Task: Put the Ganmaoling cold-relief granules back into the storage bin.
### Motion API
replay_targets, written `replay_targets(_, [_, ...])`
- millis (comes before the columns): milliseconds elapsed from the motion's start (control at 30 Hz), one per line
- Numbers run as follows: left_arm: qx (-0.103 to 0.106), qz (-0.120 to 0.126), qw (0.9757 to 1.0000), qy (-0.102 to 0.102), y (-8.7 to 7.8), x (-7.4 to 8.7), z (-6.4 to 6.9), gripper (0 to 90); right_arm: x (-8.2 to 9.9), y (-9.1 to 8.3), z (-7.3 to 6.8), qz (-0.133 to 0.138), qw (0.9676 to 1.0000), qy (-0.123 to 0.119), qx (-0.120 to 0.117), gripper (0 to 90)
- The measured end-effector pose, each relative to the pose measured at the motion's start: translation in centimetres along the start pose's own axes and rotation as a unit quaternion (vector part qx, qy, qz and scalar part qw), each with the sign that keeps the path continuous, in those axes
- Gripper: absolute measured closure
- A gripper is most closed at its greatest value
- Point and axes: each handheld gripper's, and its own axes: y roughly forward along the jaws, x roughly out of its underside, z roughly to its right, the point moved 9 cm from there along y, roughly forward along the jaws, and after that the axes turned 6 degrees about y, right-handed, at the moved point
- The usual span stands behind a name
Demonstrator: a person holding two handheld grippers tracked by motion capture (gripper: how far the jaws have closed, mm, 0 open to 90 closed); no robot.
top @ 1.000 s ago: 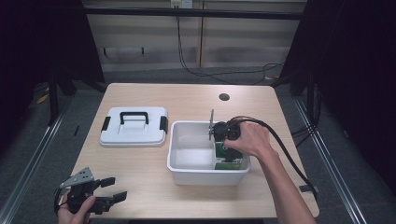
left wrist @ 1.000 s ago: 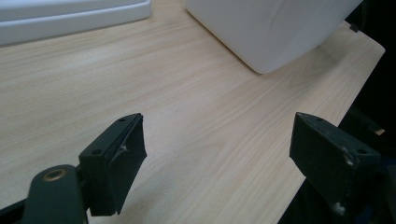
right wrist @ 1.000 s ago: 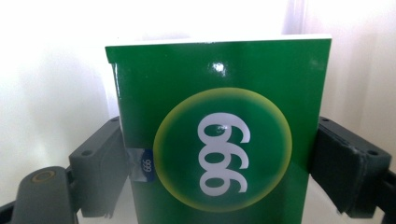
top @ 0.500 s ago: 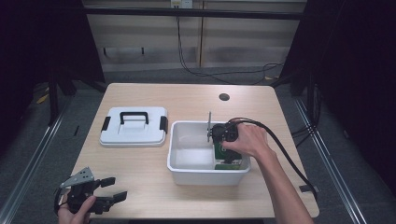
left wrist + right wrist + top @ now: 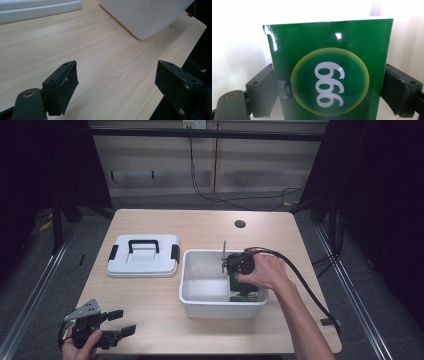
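Note:
A glossy green box [image 5: 329, 72] with a white "999" in a yellow-ringed circle sits between the black jaws of my right gripper [image 5: 328, 87], which press on both of its sides. From above, that right gripper [image 5: 241, 279] reaches down into the right part of a white bin [image 5: 200, 302], with the green box [image 5: 247, 293] close to the bin's right wall. My left gripper [image 5: 121, 322] rests low over the table's front left corner, open, with nothing between its jaws. In its own view the left gripper [image 5: 117, 82] shows only bare wood between the jaws.
A white lid with a black handle [image 5: 143, 255] lies flat on the wooden table [image 5: 200, 227] left of the bin. The bin's corner [image 5: 145, 15] and the lid's edge [image 5: 37, 10] lie ahead of the left gripper. A small dark hole [image 5: 240, 224] marks the far right of the tabletop.
My right gripper with the green box has shifted slightly left inside the bin. The left gripper has stayed where it was.

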Motion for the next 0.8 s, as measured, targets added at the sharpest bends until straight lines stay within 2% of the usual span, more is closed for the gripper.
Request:
replay_targets(433, [-0.002,-0.001,1.0,-0.002,0.0,0.0,-0.1,18.3,0.0,-0.3,-0.1,0.007,0.9999,-0.01,-0.003,10.0])
replay_targets(800, [0.002,0.002,1.0,0.002,0.0,0.0,0.0,18.3,0.3,-1.4,-0.2,0.027,0.9996,0.002,0.006,12.1])
